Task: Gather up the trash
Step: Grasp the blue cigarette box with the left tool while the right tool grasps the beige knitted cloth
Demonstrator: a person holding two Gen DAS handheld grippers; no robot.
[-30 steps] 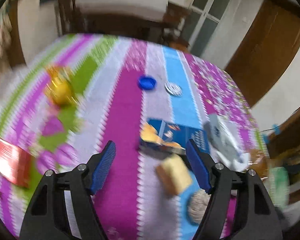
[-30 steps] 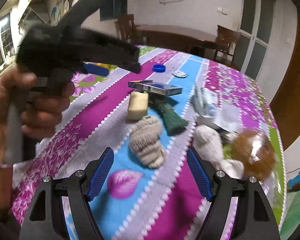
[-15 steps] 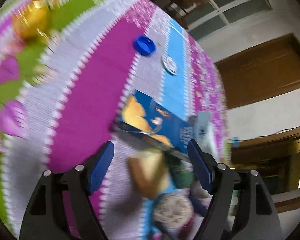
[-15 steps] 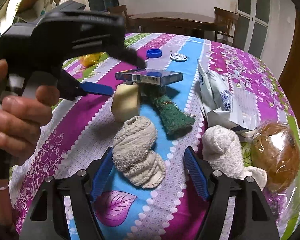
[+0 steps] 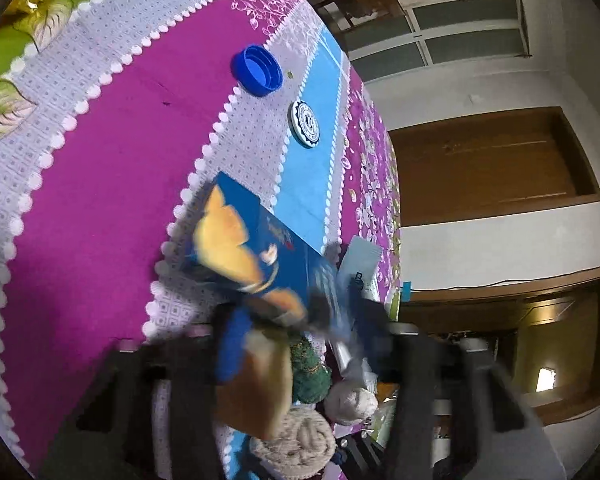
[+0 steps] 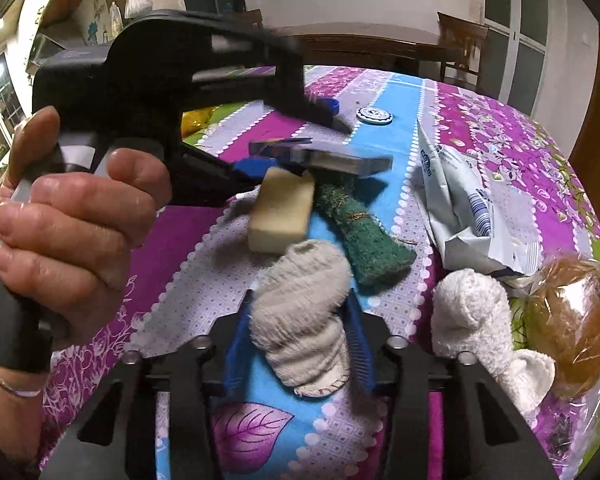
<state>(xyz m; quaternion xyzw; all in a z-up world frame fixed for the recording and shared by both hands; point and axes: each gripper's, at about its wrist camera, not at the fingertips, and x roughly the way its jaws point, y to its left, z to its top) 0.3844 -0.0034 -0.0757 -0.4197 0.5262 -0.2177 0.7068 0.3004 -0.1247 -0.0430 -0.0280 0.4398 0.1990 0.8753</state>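
Note:
A flat blue carton (image 5: 256, 256) lies on the striped tablecloth, also in the right wrist view (image 6: 324, 156). My left gripper (image 5: 296, 320) is blurred, its blue fingers (image 5: 232, 344) closing around the carton's near end; the left gripper shows from the side in the right wrist view (image 6: 296, 136). My right gripper (image 6: 298, 340) is shut on a rolled beige cloth (image 6: 304, 304). A tan sponge block (image 6: 282, 210) and a green scrubber (image 6: 364, 228) lie between cloth and carton.
A blue bottle cap (image 5: 257, 70) and a round patterned lid (image 5: 306, 122) lie farther out. A white crumpled pouch (image 6: 472, 208), a white towel roll (image 6: 476, 320) and a brown wrapped ball (image 6: 572, 316) sit to the right. The table edge (image 5: 396, 216) is near a wooden door.
My right gripper has closed on the beige cloth roll. My left gripper has moved in over the blue carton and its fingers have narrowed around it.

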